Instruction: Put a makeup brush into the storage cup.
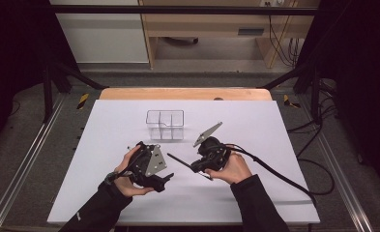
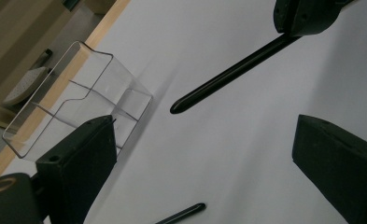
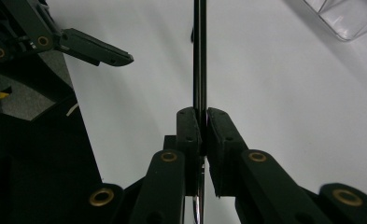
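Observation:
A thin black pen (image 1: 180, 161) is clamped level over the white mat, with my right gripper (image 1: 198, 167) shut on it near one end. In the right gripper view the pen (image 3: 200, 56) runs straight out from between the closed pads of that gripper (image 3: 203, 114). My left gripper (image 1: 167, 178) is left of the pen with its jaws wide apart and nothing between them. In the left gripper view my left gripper (image 2: 207, 121) looks at the pen's (image 2: 228, 74) free tip, which points toward a clear divided box (image 2: 78, 102). A second slim black tip (image 2: 183, 213) shows low in that view.
The clear box (image 1: 165, 124) stands on the white mat (image 1: 105, 121) behind both grippers, and its corner (image 3: 344, 16) shows in the right gripper view. A black cable (image 1: 274, 171) trails right from the right gripper. The table's wooden far edge (image 1: 185, 93) lies beyond.

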`<state>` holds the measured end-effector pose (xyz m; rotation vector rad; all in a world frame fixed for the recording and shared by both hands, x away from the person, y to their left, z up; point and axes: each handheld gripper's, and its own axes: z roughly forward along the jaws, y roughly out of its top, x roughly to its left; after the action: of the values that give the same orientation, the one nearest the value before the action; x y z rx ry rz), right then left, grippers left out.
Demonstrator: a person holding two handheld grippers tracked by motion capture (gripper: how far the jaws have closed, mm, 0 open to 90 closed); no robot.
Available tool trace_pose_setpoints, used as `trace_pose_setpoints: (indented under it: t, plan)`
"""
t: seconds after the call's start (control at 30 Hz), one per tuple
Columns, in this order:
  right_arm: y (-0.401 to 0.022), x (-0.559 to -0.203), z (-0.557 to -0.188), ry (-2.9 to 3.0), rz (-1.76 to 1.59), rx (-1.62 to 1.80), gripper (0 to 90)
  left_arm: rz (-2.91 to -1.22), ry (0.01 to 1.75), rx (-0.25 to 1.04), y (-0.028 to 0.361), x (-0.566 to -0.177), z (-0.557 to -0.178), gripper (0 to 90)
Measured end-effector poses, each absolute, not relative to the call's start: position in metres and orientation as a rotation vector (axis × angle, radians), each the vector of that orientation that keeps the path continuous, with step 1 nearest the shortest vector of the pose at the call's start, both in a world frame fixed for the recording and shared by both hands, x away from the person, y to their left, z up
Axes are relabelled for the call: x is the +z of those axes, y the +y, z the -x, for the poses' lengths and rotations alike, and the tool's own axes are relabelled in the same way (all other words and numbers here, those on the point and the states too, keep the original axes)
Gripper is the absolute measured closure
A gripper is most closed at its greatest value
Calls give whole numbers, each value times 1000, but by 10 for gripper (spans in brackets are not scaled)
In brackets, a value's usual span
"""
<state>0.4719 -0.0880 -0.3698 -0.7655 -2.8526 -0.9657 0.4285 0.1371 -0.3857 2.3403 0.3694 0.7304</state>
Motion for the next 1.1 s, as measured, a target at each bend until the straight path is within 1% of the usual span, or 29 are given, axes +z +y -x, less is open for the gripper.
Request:
trace_pose_setpoints:
  t: [0.53, 0.73, 1.07, 1.1]
  plan:
    - [-82, -378, -471, -2828, 715, -959, 844, -2390, 217, 783, 125, -390, -421, 114]
    - [-80, -381, -471, -2819, 705, -947, 844, -2411, 131, 840, 120, -394, -420, 139]
    - [-76, -387, -471, -2811, 679, -923, 844, -2463, 45, 882, 115, -402, -415, 211]
    - [-76, -387, -471, -2810, 677, -921, 844, -2472, 27, 855, 114, -403, -415, 226]
